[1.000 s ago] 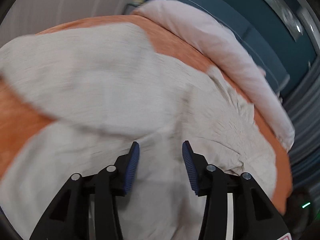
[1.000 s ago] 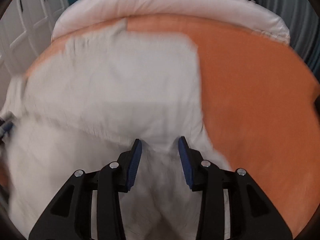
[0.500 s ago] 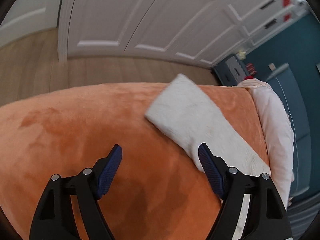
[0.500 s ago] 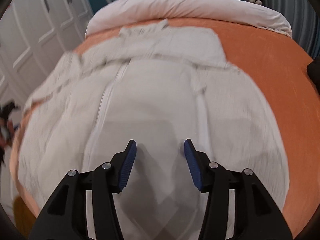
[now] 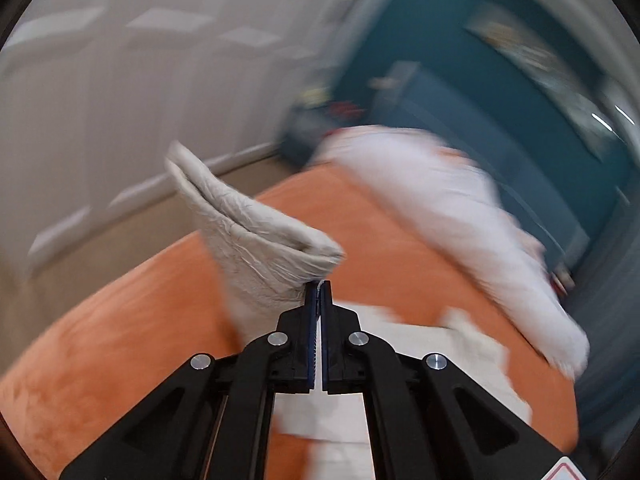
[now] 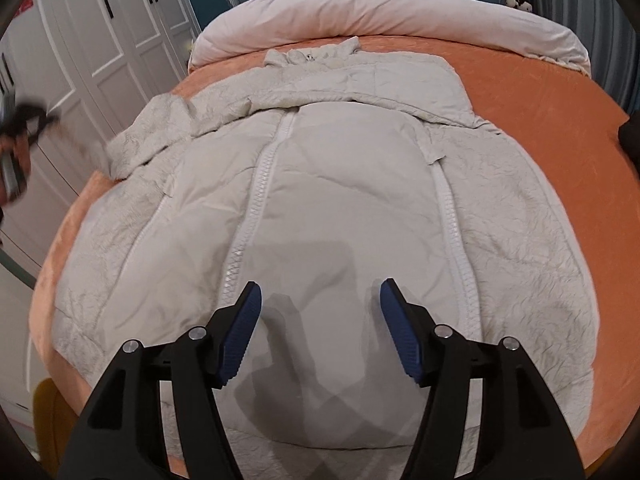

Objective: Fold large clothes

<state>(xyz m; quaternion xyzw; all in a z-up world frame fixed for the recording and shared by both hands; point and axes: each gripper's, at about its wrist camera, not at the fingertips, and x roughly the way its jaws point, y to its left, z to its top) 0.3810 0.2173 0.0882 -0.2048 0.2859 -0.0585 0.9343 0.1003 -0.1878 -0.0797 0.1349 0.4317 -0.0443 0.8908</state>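
Left hand-held gripper [image 5: 319, 292] clamps the coat [image 6: 340, 208] sleeve [image 5: 256, 248]; carry it toward three o'clock, flat across; right hand-held gripper [image 6: 320, 312] opening, empty.

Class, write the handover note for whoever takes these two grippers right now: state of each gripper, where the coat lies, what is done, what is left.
Left gripper: shut on the coat's sleeve, cuff lifted off the bed.
Right gripper: jaws opening, nothing between them, above the coat.
Coat: spread open on the orange bed, lining up, collar toward the duvet.
Done: coat laid flat, one sleeve gripped.
Left: probably fold both sleeves in, then fold the body.
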